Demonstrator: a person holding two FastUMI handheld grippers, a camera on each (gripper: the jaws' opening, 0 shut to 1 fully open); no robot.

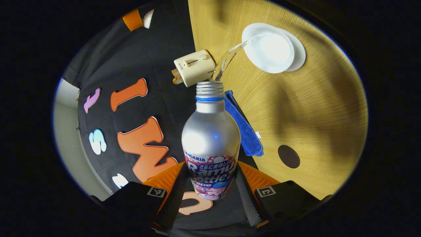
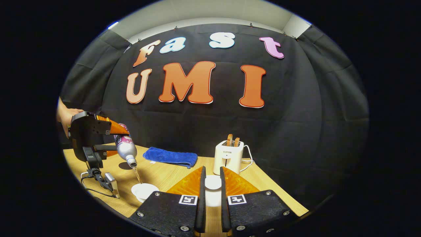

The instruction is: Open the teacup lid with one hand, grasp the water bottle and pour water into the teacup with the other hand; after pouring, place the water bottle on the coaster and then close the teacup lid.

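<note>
Right now we see, in the left gripper view, the left claw (image 1: 210, 187) pinching the water bottle (image 1: 210, 144) low on its labelled body, one finger pressed on each side. The bottle is uncapped and tipped toward the teacup (image 1: 271, 49), and a clear stream of water (image 1: 230, 57) runs from its threaded mouth to the near edge of the white cup. The cup sits open on its saucer (image 1: 297, 52) on the wooden worktop (image 1: 312, 108). A folded blue cloth (image 1: 245, 128) lies on the worktop just beside the bottle's shoulder in this view, and the dark round coaster (image 1: 288, 156) lies bare, well apart from the cup. A cream toaster (image 1: 194, 67) with toast in its slots stands past the bottle's mouth, at the worktop's edge by the black wall.

In the right gripper view we see the right claw (image 2: 210, 194) with its fingers close together, gripping the white teacup lid (image 2: 213, 182) between them above the worktop (image 2: 164, 174). To the left, a hand (image 2: 65, 117) holds the left claw (image 2: 115, 133) with the water bottle (image 2: 126, 149) tilted mouth-down, water (image 2: 137, 174) falling into the teacup (image 2: 144, 191) below. The blue cloth (image 2: 171, 157) lies behind, the toaster (image 2: 229, 157) stands near the wall with its cord trailing beside it.
</note>
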